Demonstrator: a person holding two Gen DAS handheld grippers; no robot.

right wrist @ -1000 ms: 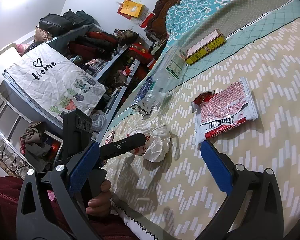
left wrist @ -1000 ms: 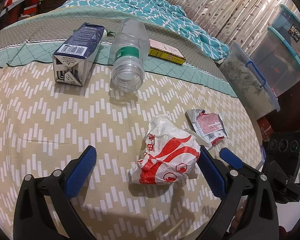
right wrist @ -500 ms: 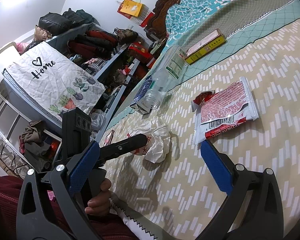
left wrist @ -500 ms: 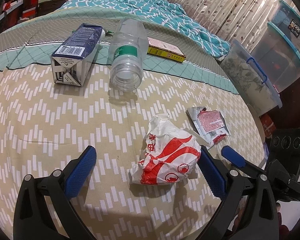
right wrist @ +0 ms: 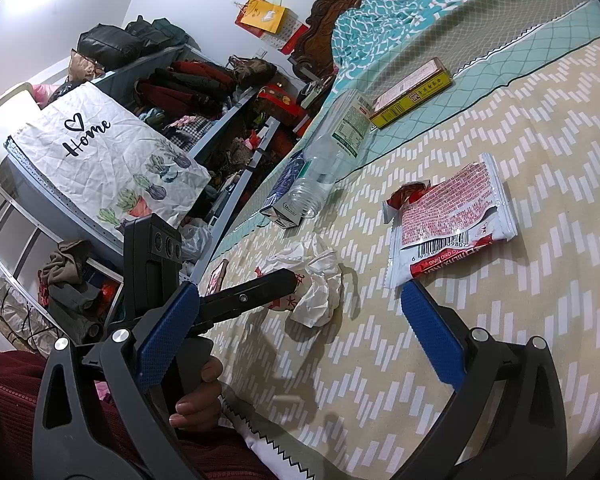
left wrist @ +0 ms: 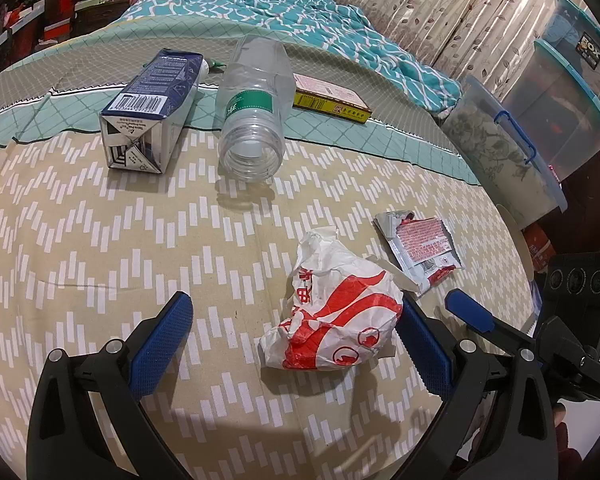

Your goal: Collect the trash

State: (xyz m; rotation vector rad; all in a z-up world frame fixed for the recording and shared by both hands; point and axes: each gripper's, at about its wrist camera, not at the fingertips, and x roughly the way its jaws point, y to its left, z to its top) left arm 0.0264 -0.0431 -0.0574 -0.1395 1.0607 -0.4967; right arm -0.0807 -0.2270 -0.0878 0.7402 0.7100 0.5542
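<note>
Items lie on the bed cover (left wrist: pixel 80 240). In the left wrist view, a crumpled plastic bag (left wrist: pixel 336 312) lies nearest, between the spread fingers of the left gripper (left wrist: pixel 296 344), close against the right finger. A snack wrapper (left wrist: pixel 420 248) lies just right of and behind it. Farther back, a carton (left wrist: pixel 148 108) lies on its side at left, a plastic bottle (left wrist: pixel 256 108) just right of it, mouth toward the camera. A flat box (left wrist: pixel 328 94) lies behind the bottle, to its right. Storage bins (left wrist: pixel 540 120) stand off the bed, far right
</note>
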